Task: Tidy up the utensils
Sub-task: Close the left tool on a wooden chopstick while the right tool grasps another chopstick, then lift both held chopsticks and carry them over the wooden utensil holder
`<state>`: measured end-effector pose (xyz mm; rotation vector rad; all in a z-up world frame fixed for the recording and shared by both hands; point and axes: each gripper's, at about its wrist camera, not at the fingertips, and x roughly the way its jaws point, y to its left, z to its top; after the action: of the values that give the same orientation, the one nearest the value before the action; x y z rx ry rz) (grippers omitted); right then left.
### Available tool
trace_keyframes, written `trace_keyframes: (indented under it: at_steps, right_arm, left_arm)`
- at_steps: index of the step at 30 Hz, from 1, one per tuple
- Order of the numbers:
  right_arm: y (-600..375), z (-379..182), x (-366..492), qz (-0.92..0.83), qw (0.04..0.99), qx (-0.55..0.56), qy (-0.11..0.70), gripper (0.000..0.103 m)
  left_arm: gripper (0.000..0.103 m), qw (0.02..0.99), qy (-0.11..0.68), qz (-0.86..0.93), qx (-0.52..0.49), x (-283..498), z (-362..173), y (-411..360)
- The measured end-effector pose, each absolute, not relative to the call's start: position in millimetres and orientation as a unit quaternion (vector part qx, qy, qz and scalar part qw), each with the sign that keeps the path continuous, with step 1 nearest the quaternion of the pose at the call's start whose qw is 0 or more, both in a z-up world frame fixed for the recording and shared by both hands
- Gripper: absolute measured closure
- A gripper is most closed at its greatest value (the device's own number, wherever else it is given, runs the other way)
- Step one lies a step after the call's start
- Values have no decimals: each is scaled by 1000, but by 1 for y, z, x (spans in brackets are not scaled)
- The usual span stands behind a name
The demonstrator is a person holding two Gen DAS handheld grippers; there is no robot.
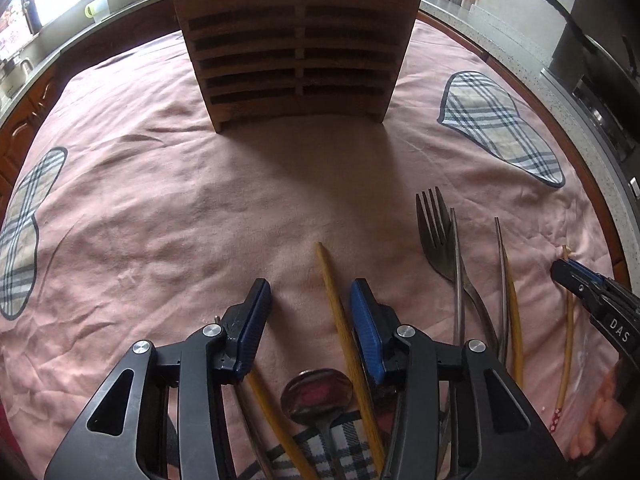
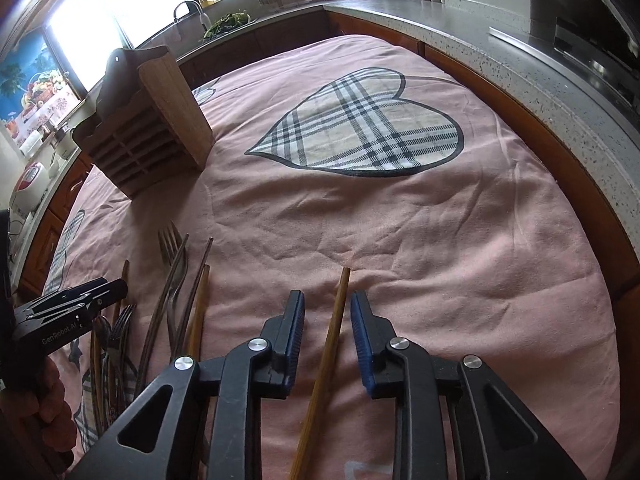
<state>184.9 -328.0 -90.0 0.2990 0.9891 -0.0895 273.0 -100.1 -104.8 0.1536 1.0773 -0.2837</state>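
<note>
- A wooden chopstick (image 2: 338,320) lies on the pink cloth (image 2: 400,232) between the pads of my right gripper (image 2: 326,320). I see a gap on each side, so the jaws are part-way in and not yet pressing it.
- My left gripper (image 1: 310,308) straddles another wooden chopstick (image 1: 336,300). That one sits close to the right-hand pad, though I cannot tell if they touch, and the left pad is clear of it. I hold nothing yet.
- I judge these sticks light, stiff and smooth. They are thin and round, so they could roll or pivot in a pinch. I would grip near the middle, square across the shaft.
- The cloth is soft and wrinkled, so pads pushed low may bunch it.
- Just beside my left stick lie a spoon (image 1: 316,396) and more chopsticks. A fork (image 1: 436,232) and thin metal chopsticks (image 1: 500,264) lie to the right, crowded and partly crossing.
- The wooden holder (image 1: 296,48) stands upright, well apart, farther back on the table. The way to it across the cloth looks open.
- My two grippers work near each other, so I must mind them bumping.
</note>
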Motion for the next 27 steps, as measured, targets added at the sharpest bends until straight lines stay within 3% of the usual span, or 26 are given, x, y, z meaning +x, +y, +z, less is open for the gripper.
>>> trace_keyframes:
  at_steps: [3,5,7,27]
  right_arm:
    - [-328,-91,187,-38,868,141,474,95]
    - [-328,-91,187,-31,869,147,472,96]
    - [-328,-88,186,-24,869,152,470,98]
    - [-291,-9,165,51,902,163,396,98]
  left_arm:
    - [71,846,509,-138,84,275,-105,-105]
    - [92,847,505,-139,91,274,-104,-107]
    - [95,846,505,-148,88,274,-103,-107]
    - [98,886,408,-221,-22,218,-14,-53]
